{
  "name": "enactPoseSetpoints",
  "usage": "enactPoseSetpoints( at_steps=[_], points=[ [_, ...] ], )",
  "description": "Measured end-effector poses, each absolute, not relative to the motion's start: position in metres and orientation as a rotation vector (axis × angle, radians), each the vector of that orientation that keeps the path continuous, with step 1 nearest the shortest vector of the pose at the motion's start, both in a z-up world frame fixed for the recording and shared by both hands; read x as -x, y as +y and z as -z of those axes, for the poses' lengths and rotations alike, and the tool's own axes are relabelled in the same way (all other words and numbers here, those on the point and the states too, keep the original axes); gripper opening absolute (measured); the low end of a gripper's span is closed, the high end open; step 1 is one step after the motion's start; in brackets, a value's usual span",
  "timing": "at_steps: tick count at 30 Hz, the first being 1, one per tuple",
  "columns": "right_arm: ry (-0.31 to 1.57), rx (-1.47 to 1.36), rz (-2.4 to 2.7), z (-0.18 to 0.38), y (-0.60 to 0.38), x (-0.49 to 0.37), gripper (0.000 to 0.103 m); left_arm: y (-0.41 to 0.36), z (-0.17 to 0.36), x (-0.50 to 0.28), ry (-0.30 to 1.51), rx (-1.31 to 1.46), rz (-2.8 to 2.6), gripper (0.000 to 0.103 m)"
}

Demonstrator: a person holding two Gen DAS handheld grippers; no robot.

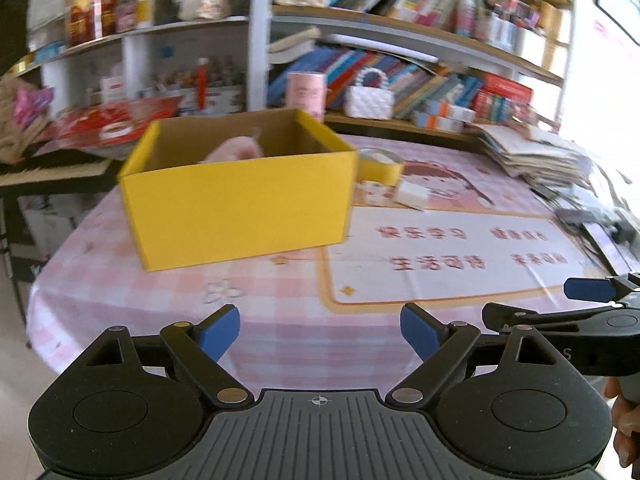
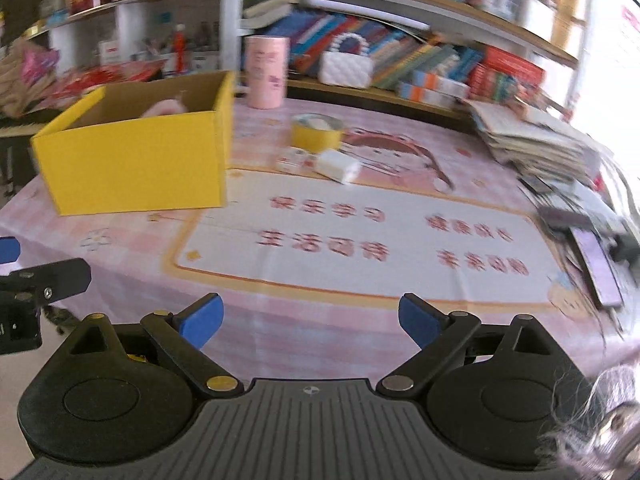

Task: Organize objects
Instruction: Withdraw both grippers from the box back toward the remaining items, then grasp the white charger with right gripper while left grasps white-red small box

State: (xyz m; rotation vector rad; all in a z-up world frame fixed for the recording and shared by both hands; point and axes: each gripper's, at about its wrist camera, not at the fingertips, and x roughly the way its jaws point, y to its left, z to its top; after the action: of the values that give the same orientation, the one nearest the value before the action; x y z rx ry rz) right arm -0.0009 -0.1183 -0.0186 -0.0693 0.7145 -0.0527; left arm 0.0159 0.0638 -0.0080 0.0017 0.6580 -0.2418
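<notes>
A yellow cardboard box (image 1: pixel 236 208) stands open on the pink tablecloth, with a pink soft item (image 1: pixel 236 151) inside; it also shows in the right wrist view (image 2: pixel 136 168). Right of the box lie a yellow tape roll (image 2: pixel 316 131), a small patterned box (image 2: pixel 294 161) and a white block (image 2: pixel 337 166). My left gripper (image 1: pixel 320 332) is open and empty above the table's near edge. My right gripper (image 2: pixel 310 320) is open and empty, level with it on its right. The right gripper's side shows in the left wrist view (image 1: pixel 588 308).
A pink cylinder (image 2: pixel 266 72) stands at the table's far edge. Stacked papers (image 2: pixel 536 140) and a phone (image 2: pixel 600 268) lie at the right. Crowded bookshelves (image 1: pixel 400 60) with a white bag (image 2: pixel 346 66) rise behind. The printed mat (image 2: pixel 360 240) lies mid-table.
</notes>
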Motion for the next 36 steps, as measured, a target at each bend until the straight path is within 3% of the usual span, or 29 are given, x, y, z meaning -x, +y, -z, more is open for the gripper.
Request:
enactPoseSetpoints(
  at_steps=[16, 36],
  points=[
    [0.735, 0.007, 0.223, 0.019, -0.183, 0.005, 0.099, -0.001, 0.009, -0.042, 0.659, -0.042, 0.394, 0.09],
    [0.786, 0.037, 0.171, 0.027, -0.221, -0.052, 0.099, -0.038, 0.017, -0.092, 0.699, -0.032, 0.347, 0.09]
  ],
)
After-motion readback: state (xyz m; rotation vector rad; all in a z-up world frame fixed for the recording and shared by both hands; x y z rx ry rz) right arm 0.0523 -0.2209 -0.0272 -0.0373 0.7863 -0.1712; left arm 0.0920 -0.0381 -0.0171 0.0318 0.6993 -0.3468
